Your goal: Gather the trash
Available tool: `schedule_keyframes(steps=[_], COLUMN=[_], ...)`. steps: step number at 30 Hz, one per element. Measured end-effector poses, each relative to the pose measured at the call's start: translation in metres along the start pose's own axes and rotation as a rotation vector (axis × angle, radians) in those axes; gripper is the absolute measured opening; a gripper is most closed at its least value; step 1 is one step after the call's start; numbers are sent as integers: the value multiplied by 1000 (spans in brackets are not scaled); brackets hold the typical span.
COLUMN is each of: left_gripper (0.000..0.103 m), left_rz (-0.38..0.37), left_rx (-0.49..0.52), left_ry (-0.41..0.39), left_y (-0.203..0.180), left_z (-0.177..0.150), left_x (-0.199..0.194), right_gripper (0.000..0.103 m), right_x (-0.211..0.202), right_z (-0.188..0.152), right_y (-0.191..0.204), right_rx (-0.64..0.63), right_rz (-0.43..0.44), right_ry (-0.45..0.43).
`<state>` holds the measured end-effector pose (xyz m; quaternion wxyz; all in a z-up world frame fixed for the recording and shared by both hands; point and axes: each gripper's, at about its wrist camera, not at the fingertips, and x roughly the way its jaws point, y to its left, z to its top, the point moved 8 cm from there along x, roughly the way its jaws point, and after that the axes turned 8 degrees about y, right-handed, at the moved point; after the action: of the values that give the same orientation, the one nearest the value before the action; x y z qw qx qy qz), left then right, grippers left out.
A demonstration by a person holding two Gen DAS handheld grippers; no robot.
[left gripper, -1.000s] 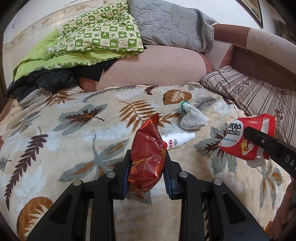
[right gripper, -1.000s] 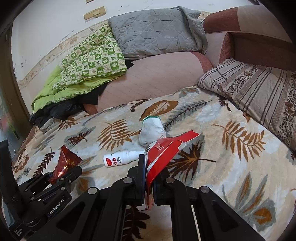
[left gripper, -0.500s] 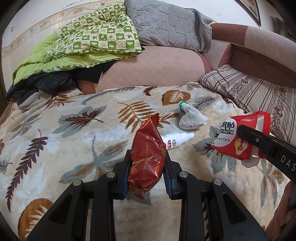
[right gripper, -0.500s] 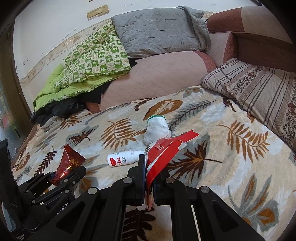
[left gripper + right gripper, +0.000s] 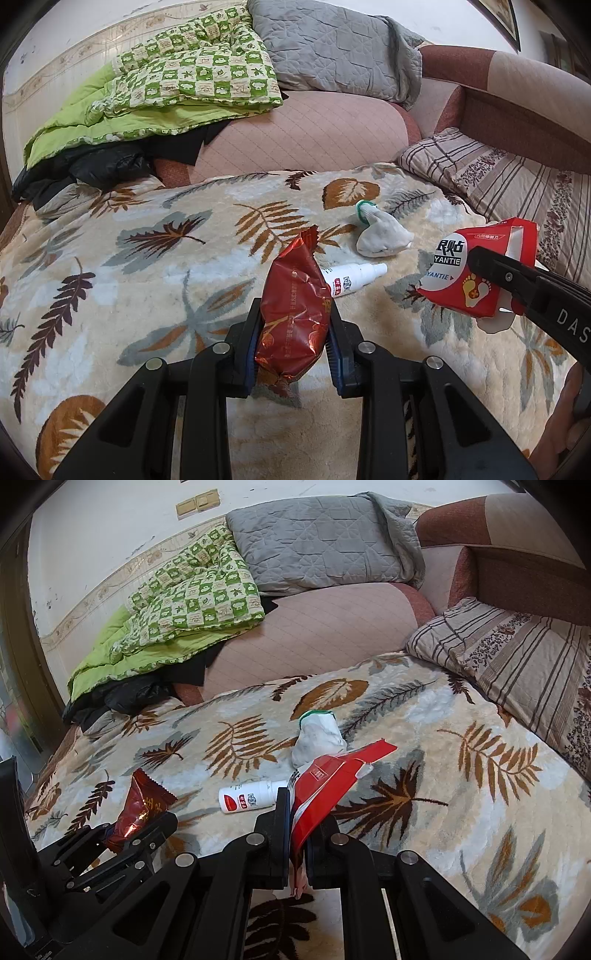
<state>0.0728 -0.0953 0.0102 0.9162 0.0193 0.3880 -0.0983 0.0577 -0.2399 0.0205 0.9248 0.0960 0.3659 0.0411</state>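
- Leaf-patterned plush blanket (image 5: 155, 280) covers the bed in front of us, with a pink bolster (image 5: 303, 144) along its far edge.
- On that bolster we count two folded covers: one green checked quilt (image 5: 192, 81) and one grey quilted blanket (image 5: 332, 48). One striped pillow (image 5: 498, 184) lies at the right side of the bed.
- Our left gripper (image 5: 293, 339) has its jaws clamped on one dark red foil snack wrapper (image 5: 295, 314), which stands upright between the pads and is raised off the blanket.
- Our right gripper (image 5: 297, 834) has its jaws pressed tight on one flattened red and white carton (image 5: 332, 782); the left wrist view shows the same carton (image 5: 469, 277) with footprint marks and the letters YANTIE on its face.
- Two pieces of trash lie loose on the blanket: one small white spray bottle (image 5: 247, 797) with a red label, on its side just beyond both grippers, and one crumpled grey-white sock (image 5: 319, 738) with a green cuff, near the bottle but farther from us.
- So we count four trash items in all, two held and two lying on the blanket.
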Motion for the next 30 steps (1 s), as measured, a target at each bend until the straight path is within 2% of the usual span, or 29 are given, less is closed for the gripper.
schedule_keyframes(steps=[16,22,26,30], left_gripper=[29,29,29,29], left_rz=[-22,-122,-268,-378], left_rx=[0,21,79,157], left_ry=[5,2,5,11], left_y=[-3,-13,-34,-58], left_z=[-2,-6,-14,-29], left_x=[1,-10,-27,-44], right_gripper=[7,7,7,7], right_x=[-10,-48,-82,-122], right_z=[0,1,-11,-37], right_y=[1,-19,-33,-46], right_rx=[11,66,134,164], right_rz=[-3,-25,-24,-32], right_ry=[-17,-74,-105,-119])
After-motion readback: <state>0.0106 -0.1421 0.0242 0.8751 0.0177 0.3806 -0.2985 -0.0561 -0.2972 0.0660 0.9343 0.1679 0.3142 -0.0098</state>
